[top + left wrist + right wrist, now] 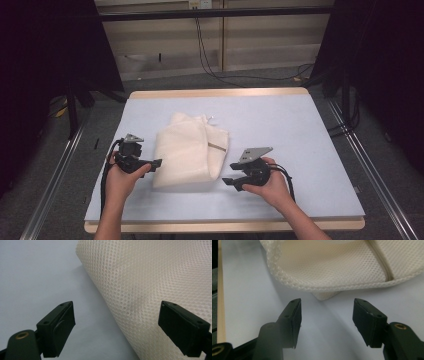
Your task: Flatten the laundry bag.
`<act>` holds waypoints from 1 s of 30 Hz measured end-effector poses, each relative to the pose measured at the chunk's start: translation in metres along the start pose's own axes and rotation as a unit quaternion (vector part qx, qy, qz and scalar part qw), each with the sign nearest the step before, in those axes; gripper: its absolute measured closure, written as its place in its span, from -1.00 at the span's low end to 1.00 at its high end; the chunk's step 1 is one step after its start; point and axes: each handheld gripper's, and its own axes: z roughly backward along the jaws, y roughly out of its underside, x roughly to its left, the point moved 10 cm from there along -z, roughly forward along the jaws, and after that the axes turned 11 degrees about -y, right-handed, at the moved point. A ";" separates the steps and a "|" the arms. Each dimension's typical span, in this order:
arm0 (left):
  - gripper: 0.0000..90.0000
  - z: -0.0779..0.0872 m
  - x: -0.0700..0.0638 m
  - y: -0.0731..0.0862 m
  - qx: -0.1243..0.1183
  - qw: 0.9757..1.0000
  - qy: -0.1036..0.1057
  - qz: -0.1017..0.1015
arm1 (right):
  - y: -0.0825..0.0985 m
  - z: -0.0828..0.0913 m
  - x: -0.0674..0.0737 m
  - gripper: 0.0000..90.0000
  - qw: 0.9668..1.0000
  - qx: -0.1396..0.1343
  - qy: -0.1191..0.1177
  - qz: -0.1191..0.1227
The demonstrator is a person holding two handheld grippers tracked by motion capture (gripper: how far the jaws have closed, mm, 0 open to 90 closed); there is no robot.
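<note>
A folded white mesh laundry bag (189, 152) lies near the middle of the pale blue table (300, 130), its zipper (216, 146) running along the right-hand fold. The left gripper (156, 163) sits at the bag's left edge with jaws spread wide; in the left gripper view one jaw hangs over bare table and the other over the mesh (150, 277), so the edge lies between them but nothing is pinched. The right gripper (229, 182) points at the bag's near right corner, jaws parted and empty, the hemmed edge (312, 286) lying just ahead of the tips (a lower layer's corner pokes out beneath it). This placement suggests a two-sided pickup, each hand taking one side for a further fold or lift. Room is ample: bare table on all sides, the bag well away from the wooden rim (220, 93).
</note>
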 end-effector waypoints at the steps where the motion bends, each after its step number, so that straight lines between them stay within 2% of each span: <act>1: -0.70 -0.001 0.001 0.000 0.001 1.000 -0.001 -0.002 | 0.000 -0.003 0.000 -0.08 1.000 0.004 -0.002 0.002; 5: -0.70 -0.002 0.001 0.000 -0.001 1.000 -0.004 -0.002 | -0.004 -0.014 0.000 0.08 1.000 0.011 -0.011 0.004; 6: -0.70 -0.002 0.001 0.000 -0.001 1.000 -0.004 -0.001 | -0.003 -0.017 0.001 0.11 1.000 0.012 -0.016 -0.005; 9: -0.70 -0.003 -0.001 -0.001 -0.002 1.000 0.000 0.007 | -0.003 -0.022 -0.001 0.11 1.000 0.015 -0.018 -0.016; 11: -0.70 -0.005 -0.002 -0.001 0.000 1.000 0.006 0.001 | -0.004 -0.026 -0.001 0.12 1.000 0.019 -0.019 -0.017; 12: -0.70 -0.006 -0.003 -0.001 -0.001 1.000 0.004 0.007 | -0.004 -0.027 -0.001 0.13 0.999 0.023 -0.021 -0.019; 13: -0.70 -0.006 -0.003 0.000 0.004 1.000 0.006 0.001 | -0.005 -0.029 -0.002 0.16 0.999 0.023 -0.022 -0.019; 17: -0.58 -0.009 -0.005 0.000 0.009 1.000 0.015 0.006 | -0.006 -0.032 -0.003 0.21 0.999 0.031 -0.026 -0.014; 19: -0.56 -0.012 -0.004 0.002 0.013 1.000 0.017 0.013 | -0.006 -0.033 -0.001 0.29 0.998 0.047 -0.039 -0.019; 20: -0.56 -0.013 -0.004 0.003 0.015 1.000 0.016 0.012 | -0.007 -0.034 -0.001 0.29 0.998 0.047 -0.037 -0.021; 21: -0.55 -0.014 -0.005 0.003 0.016 0.999 0.017 0.021 | -0.008 -0.035 -0.002 0.26 0.998 0.048 -0.035 -0.014; 24: -0.55 -0.017 -0.007 0.006 0.025 0.999 0.021 0.021 | -0.012 -0.040 0.000 0.28 0.998 0.046 -0.042 -0.011; 27: -0.55 -0.016 -0.007 0.006 0.029 0.999 0.016 0.020 | -0.014 -0.043 0.001 0.64 0.998 0.050 -0.039 0.001; 30: -0.57 -0.016 -0.006 0.006 0.031 0.999 0.012 0.027 | -0.016 -0.041 0.000 0.83 0.998 0.041 -0.042 -0.004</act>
